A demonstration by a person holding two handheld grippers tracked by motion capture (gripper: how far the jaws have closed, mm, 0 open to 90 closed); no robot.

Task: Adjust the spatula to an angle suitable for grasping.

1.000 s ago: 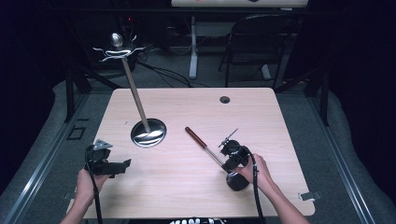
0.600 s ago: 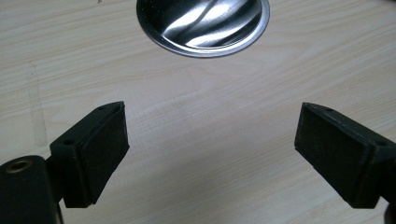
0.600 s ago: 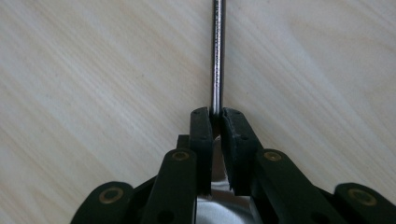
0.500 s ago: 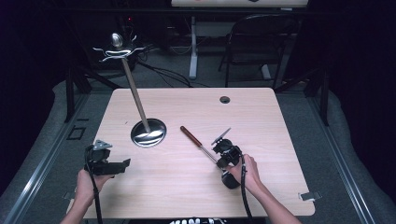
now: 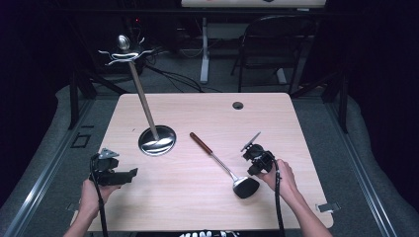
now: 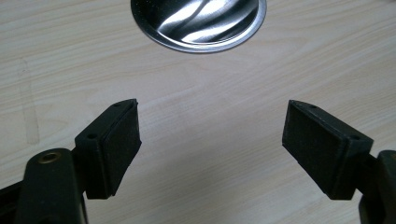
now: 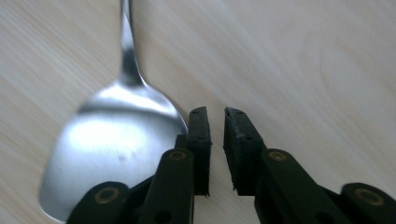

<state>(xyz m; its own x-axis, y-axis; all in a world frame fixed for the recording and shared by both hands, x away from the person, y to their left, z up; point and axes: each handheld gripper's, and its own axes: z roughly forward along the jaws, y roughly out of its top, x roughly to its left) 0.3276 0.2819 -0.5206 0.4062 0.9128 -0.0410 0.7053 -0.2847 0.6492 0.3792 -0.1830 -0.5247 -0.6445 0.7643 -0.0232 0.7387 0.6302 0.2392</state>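
Note:
A spatula [image 5: 220, 163] with a brown wooden handle and shiny metal head [image 7: 116, 140] lies flat on the wooden table [image 5: 306, 128], handle pointing far-left. My right gripper [image 5: 253, 170] hovers just right of the head. Its jaws [image 7: 215, 114] are shut with only a sliver between the pads and nothing in it. At the near left, my left gripper [image 5: 129, 174] points right. It stands open [image 6: 212, 105] over bare wood, holding nothing, and its jaws have just been closing a little. A metal utensil stand with a round base [image 5: 157, 139] [image 6: 198, 23] rises ahead of it.
The stand's slanted pole ends in a hooked top [image 5: 121, 49] beyond the table's far-left corner. A cable grommet [image 5: 238, 105] sits near the far edge. A dark chair [image 5: 267, 44] and floor cables lie behind the table.
The right gripper slid left over the spatula, then drew back right, uncovering the head. The spatula shifted slightly left. The left hand stayed put.

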